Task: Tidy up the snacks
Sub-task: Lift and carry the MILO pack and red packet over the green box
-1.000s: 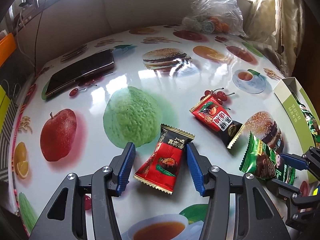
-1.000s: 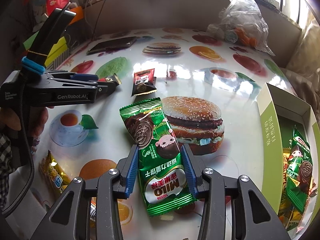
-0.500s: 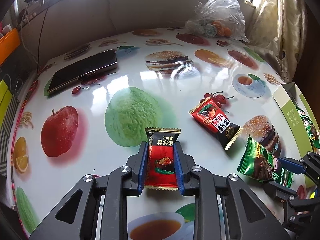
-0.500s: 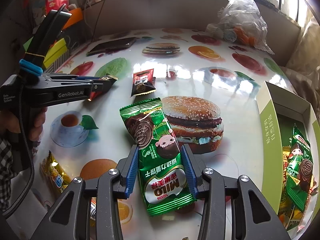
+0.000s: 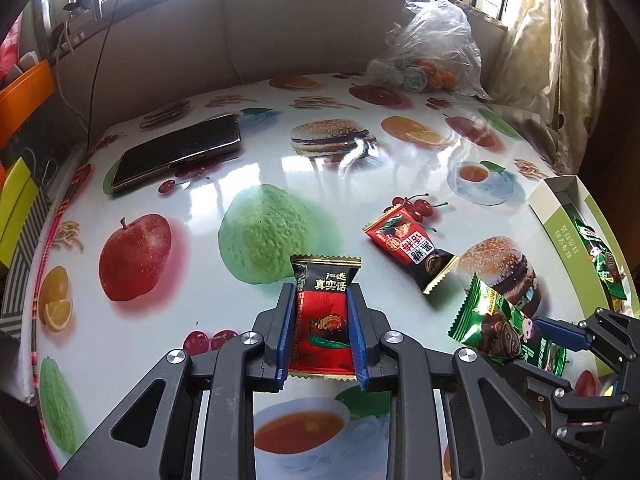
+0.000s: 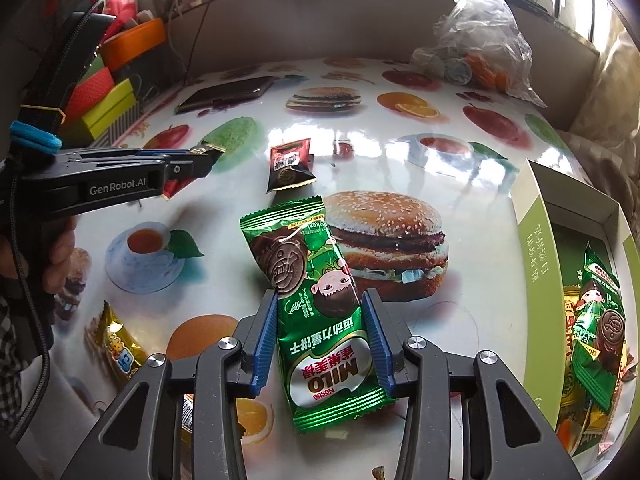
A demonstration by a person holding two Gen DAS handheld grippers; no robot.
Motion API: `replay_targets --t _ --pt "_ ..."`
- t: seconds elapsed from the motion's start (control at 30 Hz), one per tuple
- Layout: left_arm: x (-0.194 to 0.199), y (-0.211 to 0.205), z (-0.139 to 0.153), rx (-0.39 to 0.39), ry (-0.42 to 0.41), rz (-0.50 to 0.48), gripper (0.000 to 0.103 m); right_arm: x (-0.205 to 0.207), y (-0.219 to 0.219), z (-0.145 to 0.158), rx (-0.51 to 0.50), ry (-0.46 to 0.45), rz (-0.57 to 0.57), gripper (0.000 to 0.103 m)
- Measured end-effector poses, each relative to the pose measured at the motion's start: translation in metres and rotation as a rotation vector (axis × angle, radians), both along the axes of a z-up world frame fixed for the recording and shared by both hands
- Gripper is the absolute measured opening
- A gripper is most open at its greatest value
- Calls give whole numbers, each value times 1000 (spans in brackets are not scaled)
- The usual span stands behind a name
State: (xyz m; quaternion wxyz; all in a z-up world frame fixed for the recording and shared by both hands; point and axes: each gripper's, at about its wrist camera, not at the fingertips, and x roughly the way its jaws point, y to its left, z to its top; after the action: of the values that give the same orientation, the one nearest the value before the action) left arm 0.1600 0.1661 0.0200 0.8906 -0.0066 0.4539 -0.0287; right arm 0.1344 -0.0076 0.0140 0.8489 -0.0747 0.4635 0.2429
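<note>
Table (image 5: 192, 304): glossy white top printed with fruit, burgers, teacups.
Far left: phone (image 5: 178, 150).
Far right: plastic bag (image 5: 432, 52).
Middle: red-black packet (image 5: 412, 246).
Right edge: green box (image 6: 536, 248) holding snacks.
Near left: yellow packet (image 6: 118, 346).

Each wrist camera looks steeply down along its own fingers, close over the printed tabletop (image 5: 192, 200). Both views share the phone (image 5: 176, 152), plastic bag (image 6: 480, 44) and green box (image 6: 532, 240).

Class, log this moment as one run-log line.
left gripper: shut on red snack | right gripper: shut on Milo packet | box: part-filled
</note>
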Motion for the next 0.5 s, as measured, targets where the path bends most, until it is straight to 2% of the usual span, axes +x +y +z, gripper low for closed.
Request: replay_targets --t 0.5 --pt "-24 -8 33 2 -71 8 26 -13 -8 20 29 -47 -17 40"
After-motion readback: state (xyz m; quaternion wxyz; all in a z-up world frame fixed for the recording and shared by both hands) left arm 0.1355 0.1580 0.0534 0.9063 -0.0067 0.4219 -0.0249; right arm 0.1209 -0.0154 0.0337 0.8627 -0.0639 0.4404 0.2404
